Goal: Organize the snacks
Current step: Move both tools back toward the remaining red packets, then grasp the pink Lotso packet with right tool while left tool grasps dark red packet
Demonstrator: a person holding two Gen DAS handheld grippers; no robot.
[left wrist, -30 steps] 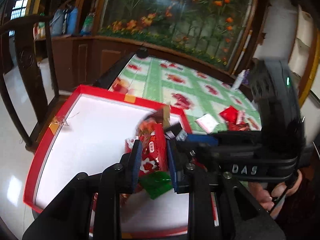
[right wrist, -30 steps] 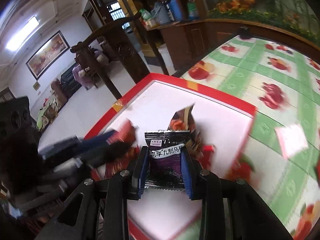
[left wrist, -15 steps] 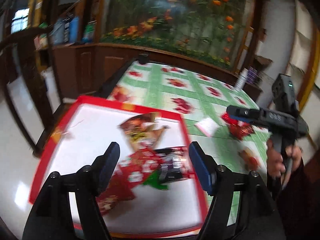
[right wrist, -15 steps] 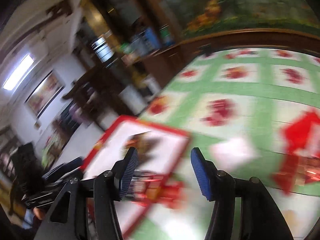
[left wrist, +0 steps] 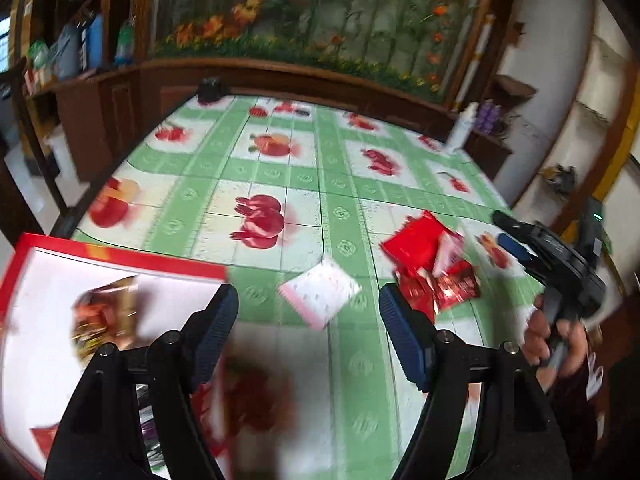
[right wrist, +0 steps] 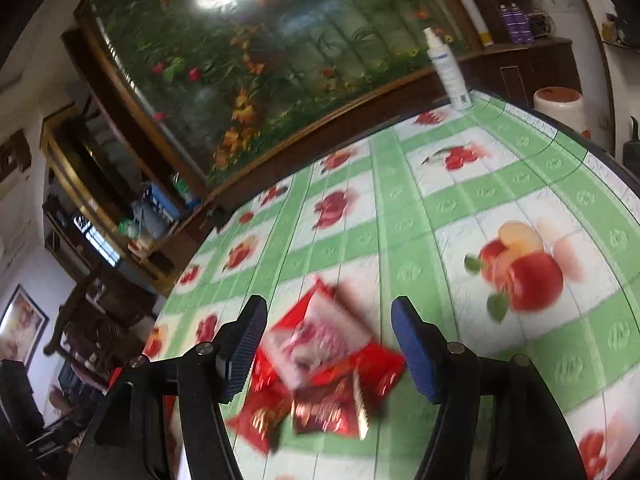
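Observation:
My left gripper [left wrist: 308,320] is open and empty above the table, beside the red-rimmed white tray [left wrist: 120,258]. The tray holds a brown snack packet [left wrist: 104,320] and blurred red packets [left wrist: 256,400]. A white-and-pink packet [left wrist: 320,294] lies on the cloth just ahead of the left gripper. A pile of red snack packets [left wrist: 430,264] lies further right. My right gripper [right wrist: 328,344] is open and empty just above that same pile [right wrist: 320,376], which has a pink-white packet [right wrist: 316,340] on top. The right gripper also shows in the left wrist view [left wrist: 520,236].
The table has a green-and-white fruit-print cloth [right wrist: 440,208]. A white spray bottle [right wrist: 446,68] stands at the far edge. A wooden cabinet and a floral wall panel [left wrist: 300,20] lie beyond the table. A dark round object [left wrist: 212,88] sits at the far left corner.
Both grippers opened and let go of their packets in the tray. They then swung right: the left toward the white-pink packet, the right over the red pile.

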